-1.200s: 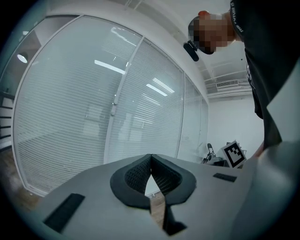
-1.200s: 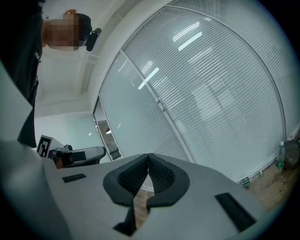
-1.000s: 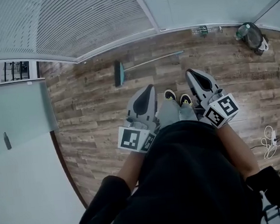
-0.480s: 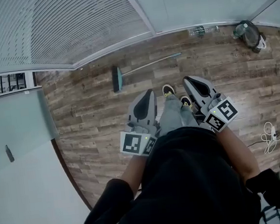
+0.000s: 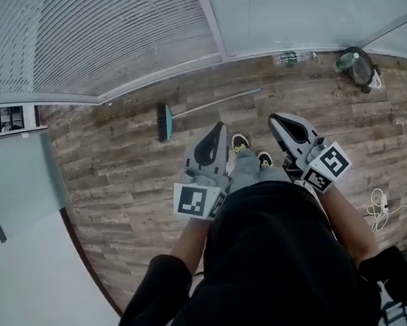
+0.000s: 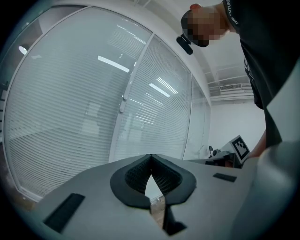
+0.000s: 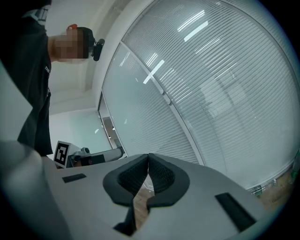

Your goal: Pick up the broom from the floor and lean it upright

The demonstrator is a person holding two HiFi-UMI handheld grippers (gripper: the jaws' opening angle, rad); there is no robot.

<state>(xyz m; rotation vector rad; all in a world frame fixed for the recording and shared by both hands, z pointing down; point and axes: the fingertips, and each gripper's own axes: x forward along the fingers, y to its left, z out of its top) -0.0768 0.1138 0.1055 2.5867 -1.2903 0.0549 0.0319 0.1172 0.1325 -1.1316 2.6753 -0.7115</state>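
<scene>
The broom [image 5: 205, 106] lies flat on the wooden floor near the blind-covered glass wall, its teal brush head [image 5: 163, 121] at the left and its grey handle running right. My left gripper [image 5: 218, 127] is shut and empty, held level in front of the person's body, short of the broom. My right gripper [image 5: 274, 118] is also shut and empty, beside the person's right leg. In the left gripper view the pads of the left gripper [image 6: 151, 158] meet at the tip; in the right gripper view the right gripper [image 7: 148, 157] shows the same. The broom shows in neither gripper view.
A plastic bottle [image 5: 290, 57] lies against the base of the wall. A round dark device [image 5: 358, 67] sits at the far right corner. A white cable and plug [image 5: 376, 205] lie on the floor at the right. A pale wall [image 5: 18, 185] stands at the left.
The person has walked toward the wall and both grippers moved forward with them. The broom now sits a little lower and further left in the head view.
</scene>
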